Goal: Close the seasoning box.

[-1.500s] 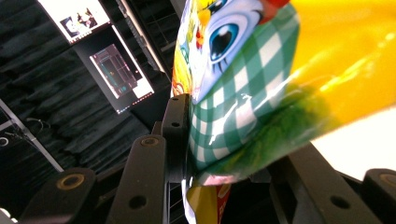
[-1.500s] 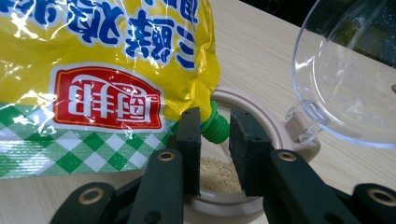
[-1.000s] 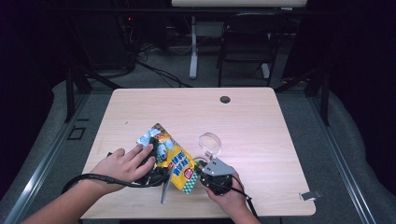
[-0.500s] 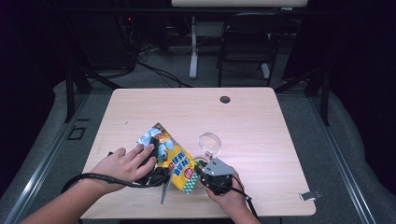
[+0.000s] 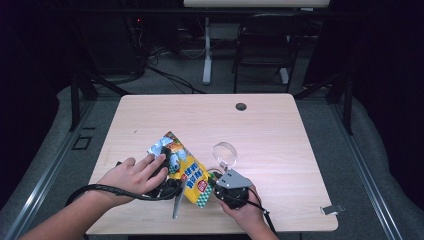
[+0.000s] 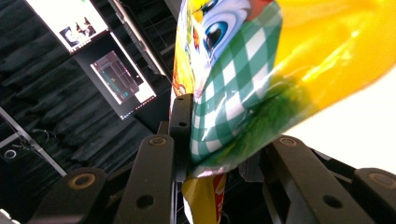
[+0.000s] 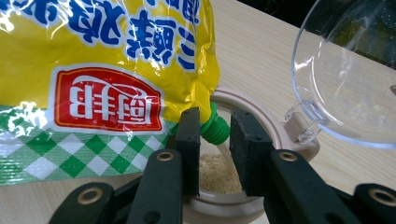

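Observation:
A yellow seasoning pouch (image 5: 185, 167) with green check print lies tilted at the table's front, between both hands. My left gripper (image 6: 224, 135) is shut on the pouch's (image 6: 261, 79) checked edge; in the high view the hand (image 5: 132, 175) covers it. The pouch's green spout (image 7: 215, 129) sits between the jaws of my right gripper (image 7: 215, 135), which close on it. Just below the spout is a beige-rimmed jar (image 7: 280, 135) holding pale granules (image 7: 219, 172). Its clear lid (image 7: 345, 79) is flipped open behind it. In the high view my right gripper (image 5: 231, 192) is at the front edge, with the lid (image 5: 225, 152) beyond it.
A thin grey tool (image 5: 176, 205) lies under the pouch near the front edge. Black cable (image 5: 100, 190) loops over the left forearm. A black grommet hole (image 5: 241, 106) is at the table's (image 5: 300, 165) far side. A metal clip (image 5: 332, 209) sits at the right front corner.

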Tool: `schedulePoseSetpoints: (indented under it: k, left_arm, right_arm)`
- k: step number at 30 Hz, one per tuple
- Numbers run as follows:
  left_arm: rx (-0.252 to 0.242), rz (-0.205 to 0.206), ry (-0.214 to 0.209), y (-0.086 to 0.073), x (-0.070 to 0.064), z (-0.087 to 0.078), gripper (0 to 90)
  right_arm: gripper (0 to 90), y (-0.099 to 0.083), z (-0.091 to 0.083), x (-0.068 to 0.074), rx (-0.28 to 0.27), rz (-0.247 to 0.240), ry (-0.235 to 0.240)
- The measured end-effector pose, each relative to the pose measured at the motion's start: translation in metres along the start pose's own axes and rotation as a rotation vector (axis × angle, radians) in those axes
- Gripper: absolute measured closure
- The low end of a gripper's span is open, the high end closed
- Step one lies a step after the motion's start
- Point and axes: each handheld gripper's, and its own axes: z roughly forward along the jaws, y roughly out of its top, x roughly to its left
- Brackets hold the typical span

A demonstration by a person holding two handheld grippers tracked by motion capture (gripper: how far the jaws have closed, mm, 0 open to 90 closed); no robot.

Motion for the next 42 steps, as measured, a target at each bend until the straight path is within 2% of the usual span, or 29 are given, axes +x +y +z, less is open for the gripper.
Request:
schedulePoseSetpoints:
  k: [5,7,13,17,32,42]
  left_arm:
    - [-0.002,0.004,-0.004,-0.0001,0.0016,-0.0006,71.9]
    - [0.005,-0.016,-0.033,-0.0006,0.0004,-0.0004,72.0]
    - [-0.001,-0.013,-0.038,-0.0007,0.0014,-0.0001,73.6]
    - [-0.002,0.005,-0.03,-0.0006,0.0034,-0.0008,74.0]
    - [-0.008,0.015,-0.033,-0.0005,0.0061,-0.0028,74.5]
    - [-0.009,0.033,-0.019,-0.0001,0.0095,-0.0036,74.7]
  right_arm:
    - [73.3,0.0,0.0,-0.0001,0.0,0.0,0.001]
    - [73.3,0.0,0.0001,0.0,-0.001,-0.001,0.0]
    - [73.0,-0.0001,0.0,-0.0001,-0.001,-0.002,0.0]
    - [72.8,-0.0001,-0.0001,-0.0002,-0.001,-0.002,0.0]
    - [71.8,-0.0002,-0.0004,-0.0003,-0.002,-0.002,-0.001]
    - [71.1,0.0001,-0.0012,-0.0009,0.002,-0.005,0.0]
